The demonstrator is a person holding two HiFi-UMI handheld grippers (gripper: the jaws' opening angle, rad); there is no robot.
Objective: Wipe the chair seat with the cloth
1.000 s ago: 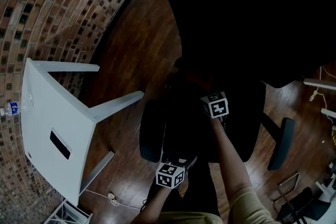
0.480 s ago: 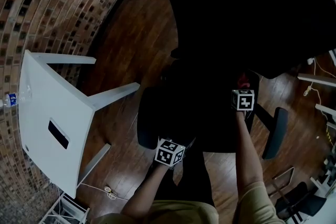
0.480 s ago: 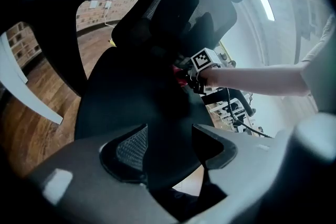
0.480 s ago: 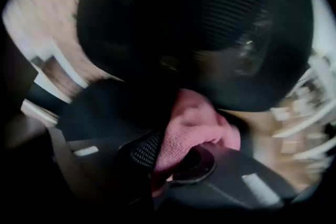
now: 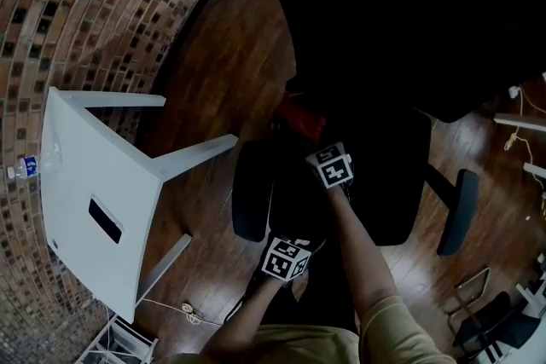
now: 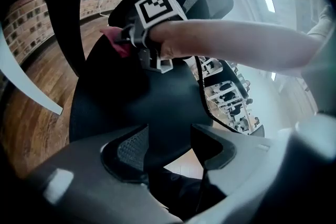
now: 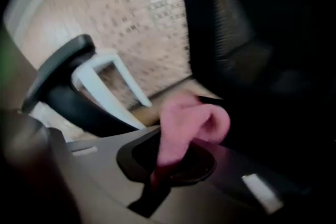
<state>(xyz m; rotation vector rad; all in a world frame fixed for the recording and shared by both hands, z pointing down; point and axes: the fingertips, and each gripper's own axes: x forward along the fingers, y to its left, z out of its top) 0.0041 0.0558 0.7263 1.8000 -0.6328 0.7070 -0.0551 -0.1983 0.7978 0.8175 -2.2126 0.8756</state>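
The black office chair seat (image 5: 375, 183) fills the middle of the head view. My right gripper (image 5: 313, 139) is over the seat's far left part, shut on the red cloth (image 5: 299, 117). In the right gripper view the pink-red cloth (image 7: 191, 123) bulges out from between the jaws of this gripper (image 7: 173, 162). My left gripper (image 5: 288, 243) is at the seat's front left edge. In the left gripper view the seat edge (image 6: 157, 113) fills the gap between that gripper's (image 6: 170, 149) wide-set jaws. Beyond them, the right gripper's marker cube (image 6: 156, 7) and the cloth (image 6: 118, 45) show.
The chair's left armrest (image 5: 250, 200) and right armrest (image 5: 452, 222) flank the seat. A white plastic table (image 5: 94, 200) stands at the left by the brick wall (image 5: 77, 4). A cable (image 5: 192, 315) lies on the wooden floor. Another chair (image 5: 486, 320) is at lower right.
The right gripper swung with the cloth from the seat's middle to its right side, then back to the far left. The left gripper has stayed at the front edge.
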